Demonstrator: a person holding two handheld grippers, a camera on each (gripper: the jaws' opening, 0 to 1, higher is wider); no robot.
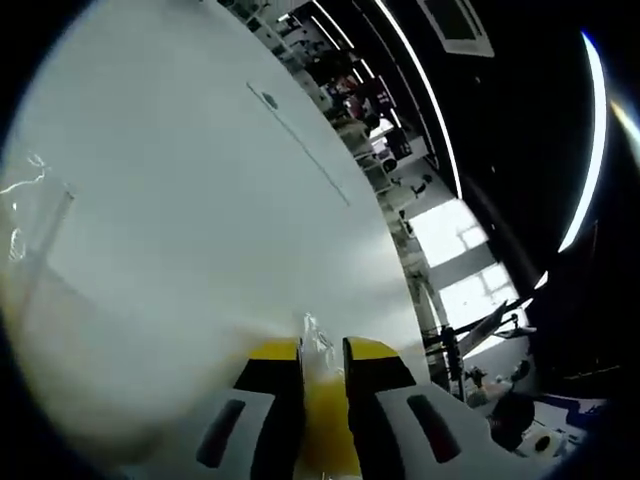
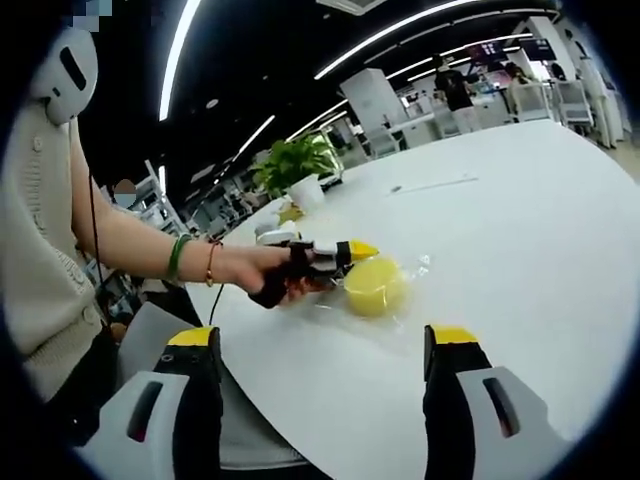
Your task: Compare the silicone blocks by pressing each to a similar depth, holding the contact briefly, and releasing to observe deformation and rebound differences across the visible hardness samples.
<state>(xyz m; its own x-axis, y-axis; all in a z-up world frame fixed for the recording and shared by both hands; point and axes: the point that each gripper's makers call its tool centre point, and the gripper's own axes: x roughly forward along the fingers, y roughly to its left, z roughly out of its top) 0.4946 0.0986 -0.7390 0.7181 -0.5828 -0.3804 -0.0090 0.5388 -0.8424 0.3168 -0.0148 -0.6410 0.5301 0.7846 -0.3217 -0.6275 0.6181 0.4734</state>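
In the left gripper view, we are seeing the left gripper point(image 1: 322, 350) with its yellow-tipped jaws nearly together, squeezing a yellow silicone block point(image 1: 326, 420) between them. Clear plastic wrap point(image 1: 318, 332) is showing at the tips. The white table point(image 1: 200, 200) is lying behind.

In the right gripper view, we are seeing the right gripper point(image 2: 325, 345) with its jaws standing wide apart and holding nothing. Beyond it, the left gripper point(image 2: 345, 258), held in a person's hand point(image 2: 255, 268), is pressing on the round yellow silicone block point(image 2: 375, 288), which is resting on the white table point(image 2: 520, 220) in its wrap. A potted plant point(image 2: 300, 170) is standing farther back.
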